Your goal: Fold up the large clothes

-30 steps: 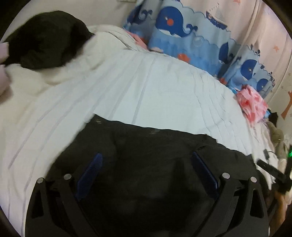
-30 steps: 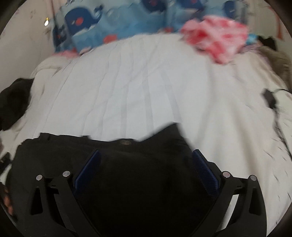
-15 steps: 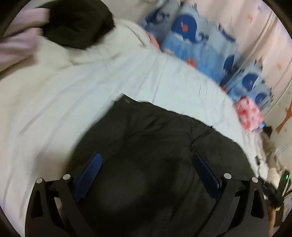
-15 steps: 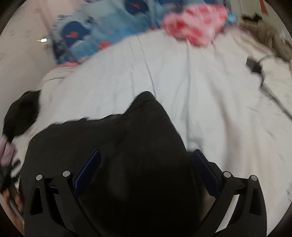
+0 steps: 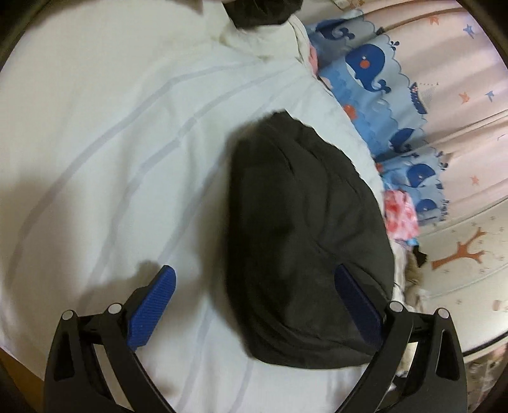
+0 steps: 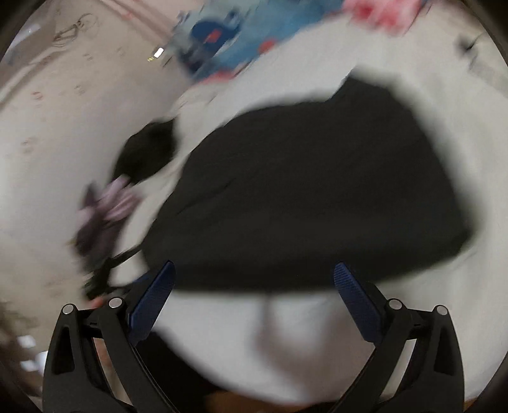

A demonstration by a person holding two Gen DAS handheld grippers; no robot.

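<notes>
The left gripper (image 5: 254,282) is spread wide with nothing between its blue pads (image 5: 152,309). The black garment (image 5: 304,241) lies bunched on the white striped bedsheet (image 5: 104,152), ahead of this gripper and toward its right finger, whose tip overlaps the cloth's edge. The right gripper (image 6: 254,279) is also wide apart and empty; in its blurred view the garment spreads just ahead of both fingertips. A whale-print blue fabric (image 5: 374,82) lies beyond, and a second dark heap (image 5: 260,12) far ahead.

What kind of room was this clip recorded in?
Most likely a child's bedroom: a bed with a white striped sheet, whale-print bedding along the wall, and star and tree decals. A black garment lies on the bed.
</notes>
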